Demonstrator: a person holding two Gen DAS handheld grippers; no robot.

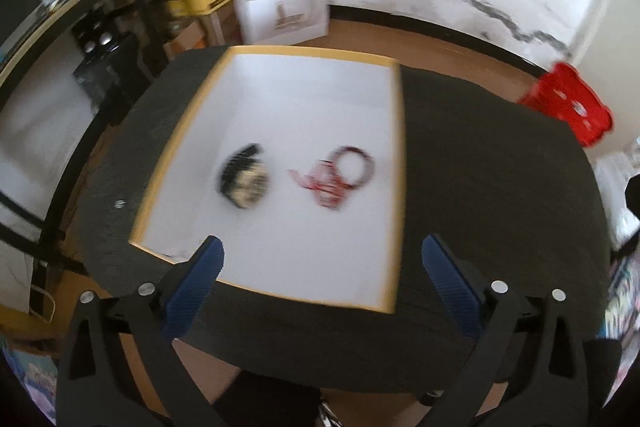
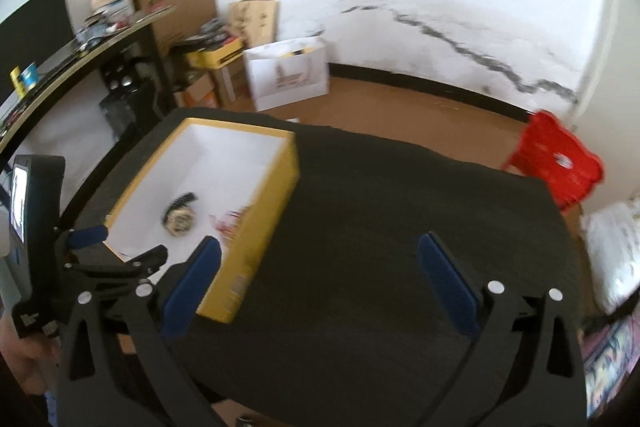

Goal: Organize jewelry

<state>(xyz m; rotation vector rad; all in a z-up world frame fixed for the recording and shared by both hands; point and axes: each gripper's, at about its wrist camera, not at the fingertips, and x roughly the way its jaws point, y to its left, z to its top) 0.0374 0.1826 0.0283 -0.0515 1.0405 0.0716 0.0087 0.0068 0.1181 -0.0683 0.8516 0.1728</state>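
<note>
A yellow box (image 1: 400, 163) with a white inside lies open on the black table (image 1: 500, 187). Inside it lie a black-and-gold ornament (image 1: 243, 181) and, to its right, a red cord bracelet (image 1: 342, 173). My left gripper (image 1: 320, 243) hovers over the box's near edge, open and holding nothing. In the right wrist view the box (image 2: 260, 223) is at the left with the ornament (image 2: 180, 217) and part of the red bracelet (image 2: 228, 221) showing. My right gripper (image 2: 319, 241) is open and holds nothing over bare table to the right of the box. The left gripper (image 2: 120, 247) appears at the box's near corner.
A small silver item (image 1: 119, 203) lies on the table left of the box. Beyond the table are a red stool (image 2: 554, 163), a white paper bag (image 2: 288, 73), cardboard boxes (image 2: 180, 15) and a dark desk (image 2: 80, 55) at the left. White bedding (image 2: 616, 247) is at the right.
</note>
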